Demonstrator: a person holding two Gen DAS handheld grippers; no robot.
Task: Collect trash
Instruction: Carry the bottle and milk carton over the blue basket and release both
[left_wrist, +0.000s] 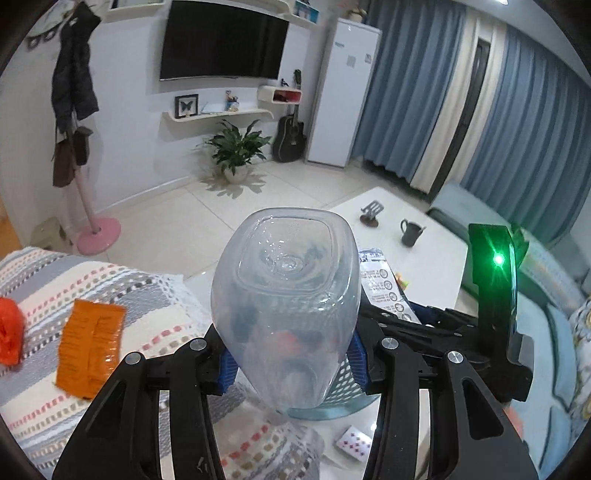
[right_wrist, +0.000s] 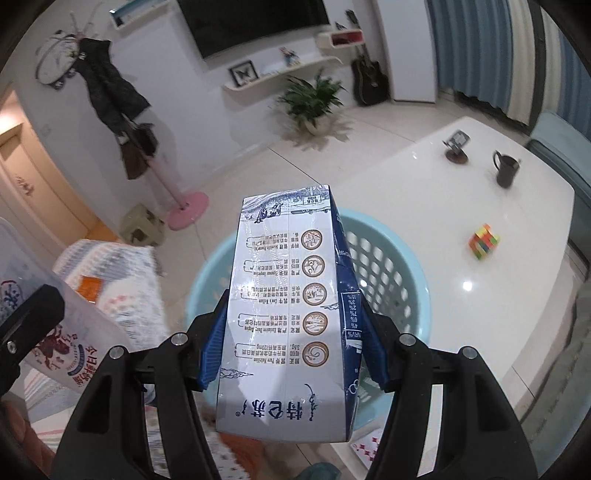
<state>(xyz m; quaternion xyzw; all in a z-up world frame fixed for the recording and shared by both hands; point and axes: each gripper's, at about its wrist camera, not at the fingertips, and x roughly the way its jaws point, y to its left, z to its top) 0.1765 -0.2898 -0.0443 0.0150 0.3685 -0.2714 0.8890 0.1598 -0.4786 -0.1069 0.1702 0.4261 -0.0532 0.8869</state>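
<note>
My left gripper (left_wrist: 291, 362) is shut on a clear plastic bottle (left_wrist: 286, 295), bottom end facing away, held above a light blue perforated basket (left_wrist: 332, 402). My right gripper (right_wrist: 291, 354) is shut on a blue-and-white milk carton (right_wrist: 291, 317), held over the same basket (right_wrist: 391, 280) on the white table. The carton's edge shows in the left wrist view (left_wrist: 388, 288). The bottle and left gripper show at the left edge of the right wrist view (right_wrist: 44, 332). An orange wrapper (left_wrist: 92, 347) and a red crumpled piece (left_wrist: 9, 332) lie on the striped sofa cover.
The white table (right_wrist: 480, 314) carries a black mug (right_wrist: 506, 170), a phone stand (right_wrist: 456, 147), a colourful cube (right_wrist: 484, 242) and playing cards (left_wrist: 352, 441). A striped sofa (left_wrist: 55, 295) is on the left, a blue sofa (left_wrist: 554, 332) on the right. A coat stand (left_wrist: 98, 236) and plant (left_wrist: 236, 147) stand beyond.
</note>
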